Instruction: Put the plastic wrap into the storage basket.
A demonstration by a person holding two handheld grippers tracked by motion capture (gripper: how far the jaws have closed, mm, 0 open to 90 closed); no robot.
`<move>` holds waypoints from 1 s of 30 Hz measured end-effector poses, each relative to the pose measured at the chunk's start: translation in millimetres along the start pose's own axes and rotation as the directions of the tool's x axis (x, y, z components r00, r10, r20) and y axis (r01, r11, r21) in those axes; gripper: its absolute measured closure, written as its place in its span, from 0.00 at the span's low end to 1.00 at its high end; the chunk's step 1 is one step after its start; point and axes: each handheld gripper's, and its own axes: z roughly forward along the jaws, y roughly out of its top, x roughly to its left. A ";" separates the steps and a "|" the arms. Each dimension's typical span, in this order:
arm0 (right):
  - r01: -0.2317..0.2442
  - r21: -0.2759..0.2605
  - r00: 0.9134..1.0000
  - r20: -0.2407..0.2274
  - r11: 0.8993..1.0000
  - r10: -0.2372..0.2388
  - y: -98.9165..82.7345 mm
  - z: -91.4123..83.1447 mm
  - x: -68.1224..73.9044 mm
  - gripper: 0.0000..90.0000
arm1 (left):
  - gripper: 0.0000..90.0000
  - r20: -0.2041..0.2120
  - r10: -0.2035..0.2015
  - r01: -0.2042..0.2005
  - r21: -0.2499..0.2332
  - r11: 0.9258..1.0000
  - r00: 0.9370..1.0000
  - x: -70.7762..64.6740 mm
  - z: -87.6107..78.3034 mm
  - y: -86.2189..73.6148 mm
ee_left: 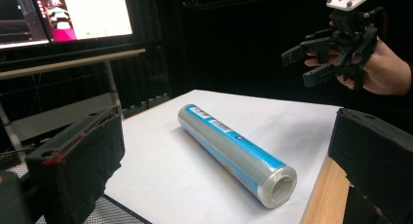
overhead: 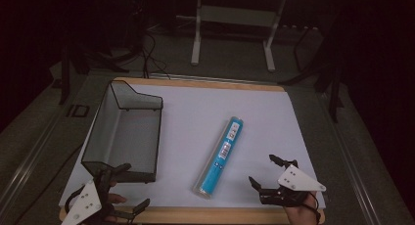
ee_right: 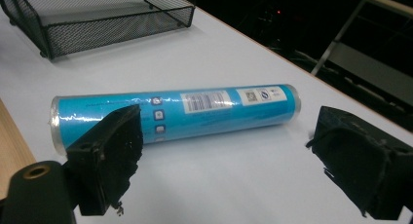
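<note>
A blue roll in clear wrap lies on the white table sheet, its near end pointing at the front edge. My left gripper is open at the front left corner, just in front of the black mesh tray. My right gripper is open at the front right, a short way right of the roll. In the left gripper view the roll lies ahead between the wide jaws, with the right gripper raised beyond it. In the right gripper view the roll lies crosswise just past the open jaws.
The mesh tray stands empty at the table's left side. A wooden border runs along the front edge. A white desk frame and cables sit on the floor behind. Lit monitors stand to one side.
</note>
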 end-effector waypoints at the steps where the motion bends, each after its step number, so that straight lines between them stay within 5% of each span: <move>1: 0.003 0.016 1.000 0.000 1.000 -0.003 1.5 1.9 1.9 0.12 | 0.01 0.000 0.000 0.000 0.000 1.000 1.000 0.0 0.0 0.0; 8: -0.027 0.098 0.999 -0.021 0.995 0.029 12.7 15.6 13.1 0.12 | 0.01 0.018 -0.003 0.003 -0.002 1.000 1.000 -1.9 0.8 1.6; 14: -0.052 0.101 0.998 -0.026 0.994 0.054 26.4 21.5 15.5 0.12 | 0.01 0.015 -0.005 0.005 -0.001 1.000 1.000 -2.1 -0.1 1.4; 18: -0.117 0.126 0.991 -0.054 0.985 0.125 43.2 31.2 15.4 0.12 | 0.01 0.012 -0.007 0.007 -0.004 1.000 1.000 -1.4 0.2 0.9; 25: -0.099 0.145 0.993 -0.047 0.985 0.107 54.7 48.3 22.2 0.12 | 0.01 0.006 -0.012 0.012 -0.011 1.000 1.000 -0.6 -1.8 0.9; 30: -0.156 0.200 0.985 -0.047 0.967 0.168 56.0 71.3 28.5 0.11 | 0.01 0.013 -0.011 0.011 -0.002 1.000 1.000 -1.7 -0.9 0.3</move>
